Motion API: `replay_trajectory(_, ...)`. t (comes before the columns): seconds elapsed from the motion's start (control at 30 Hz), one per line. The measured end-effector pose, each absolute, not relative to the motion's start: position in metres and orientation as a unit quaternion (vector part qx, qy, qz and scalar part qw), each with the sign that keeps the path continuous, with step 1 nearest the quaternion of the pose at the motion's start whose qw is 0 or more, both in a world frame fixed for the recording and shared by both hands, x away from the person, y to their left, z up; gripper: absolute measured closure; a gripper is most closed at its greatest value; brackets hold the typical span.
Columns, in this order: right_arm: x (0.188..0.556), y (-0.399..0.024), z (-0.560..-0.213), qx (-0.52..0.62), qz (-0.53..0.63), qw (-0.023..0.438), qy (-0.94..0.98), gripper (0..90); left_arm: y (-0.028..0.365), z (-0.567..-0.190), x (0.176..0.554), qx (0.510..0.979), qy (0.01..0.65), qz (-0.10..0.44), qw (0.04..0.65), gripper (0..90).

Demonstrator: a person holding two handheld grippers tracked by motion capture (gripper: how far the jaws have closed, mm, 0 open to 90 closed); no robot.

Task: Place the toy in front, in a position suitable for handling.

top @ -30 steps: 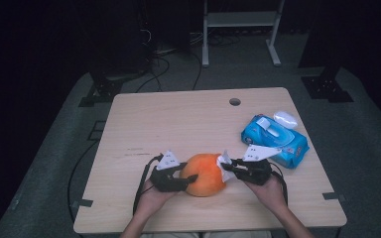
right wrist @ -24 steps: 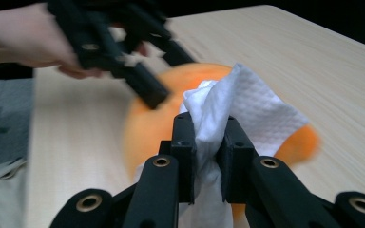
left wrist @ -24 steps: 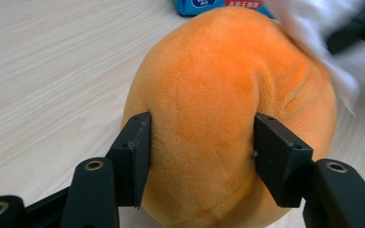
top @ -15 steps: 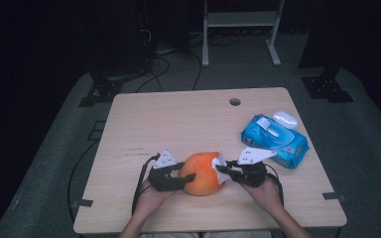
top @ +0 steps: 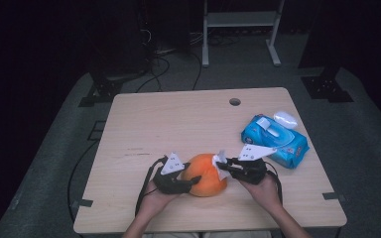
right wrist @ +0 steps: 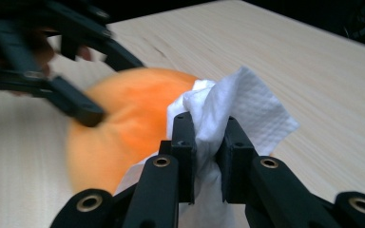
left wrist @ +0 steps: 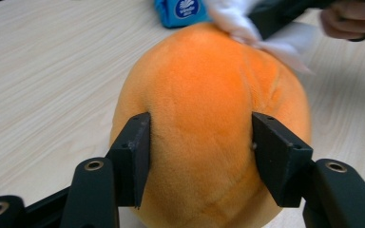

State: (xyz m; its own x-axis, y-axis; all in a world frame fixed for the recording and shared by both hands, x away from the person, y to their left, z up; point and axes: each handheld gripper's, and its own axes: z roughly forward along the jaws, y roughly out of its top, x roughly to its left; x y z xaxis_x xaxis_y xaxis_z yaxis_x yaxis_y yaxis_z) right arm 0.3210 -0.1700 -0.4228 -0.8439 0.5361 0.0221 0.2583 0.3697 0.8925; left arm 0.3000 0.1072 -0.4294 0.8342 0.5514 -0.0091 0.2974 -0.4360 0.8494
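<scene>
- The wooden table (top: 178, 124) carries everything; a small round hole sits near its far edge.
- A blue pack of wipes (top: 277, 140) lies at the right side, well apart from the left hand.
- The orange plush ball (top: 206, 174) rests near the table's near edge, between the two hands.
- The left gripper (top: 187, 181) clamps the ball from the left; its jaws, which have just been opening a little, press into the plush on both sides, as the left gripper view shows.
- The right gripper (top: 224, 167) is pinched tight on a crumpled white tissue (right wrist: 228, 111), which touches the ball's upper right side.
</scene>
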Motion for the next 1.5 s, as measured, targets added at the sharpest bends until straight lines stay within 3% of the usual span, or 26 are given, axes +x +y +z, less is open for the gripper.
replay_trajectory(0.1, 0.326, -0.176, -0.427, 0.260, 0.505, 0.122, 0.814, 78.1, 0.110, -0.429, 0.304, 0.827, 0.265, 0.119, 0.481, 33.2)
replay_trajectory(0.4, 0.299, -0.144, -0.415, 0.187, 0.502, 0.158, 0.830, 78.0, 0.103, -0.429, 0.301, 0.833, 0.253, 0.134, 0.474, 36.2)
replay_trajectory(0.47, 0.297, -0.139, -0.414, 0.182, 0.492, 0.169, 0.835, 78.0, 0.108, -0.429, 0.302, 0.829, 0.256, 0.131, 0.480, 32.3)
replay_trajectory(0.57, 0.307, -0.150, -0.418, 0.204, 0.501, 0.150, 0.828, 78.0, 0.113, -0.430, 0.304, 0.820, 0.270, 0.131, 0.487, 19.2)
replay_trajectory(0.67, 0.313, -0.159, -0.422, 0.220, 0.508, 0.137, 0.822, 78.0, 0.111, -0.437, 0.309, 0.825, 0.274, 0.110, 0.482, 15.5)
replay_trajectory(0.7, 0.317, -0.163, -0.423, 0.226, 0.511, 0.133, 0.818, 78.0, 0.110, -0.439, 0.310, 0.825, 0.275, 0.103, 0.483, 16.1)
replay_trajectory(0.8, 0.323, -0.168, -0.424, 0.242, 0.513, 0.129, 0.814, 78.0, 0.109, -0.436, 0.306, 0.828, 0.259, 0.116, 0.483, 32.8)
replay_trajectory(0.9, 0.318, -0.165, -0.420, 0.240, 0.512, 0.140, 0.813, 77.9, 0.103, -0.431, 0.300, 0.836, 0.249, 0.138, 0.469, 40.4)
replay_trajectory(1.17, 0.291, -0.124, -0.407, 0.166, 0.516, 0.151, 0.827, 77.9, 0.086, -0.423, 0.284, 0.850, 0.222, 0.187, 0.439, 43.7)
replay_trajectory(1.5, 0.310, -0.155, -0.405, 0.238, 0.517, 0.158, 0.807, 78.0, 0.080, -0.421, 0.279, 0.853, 0.203, 0.197, 0.438, 42.9)
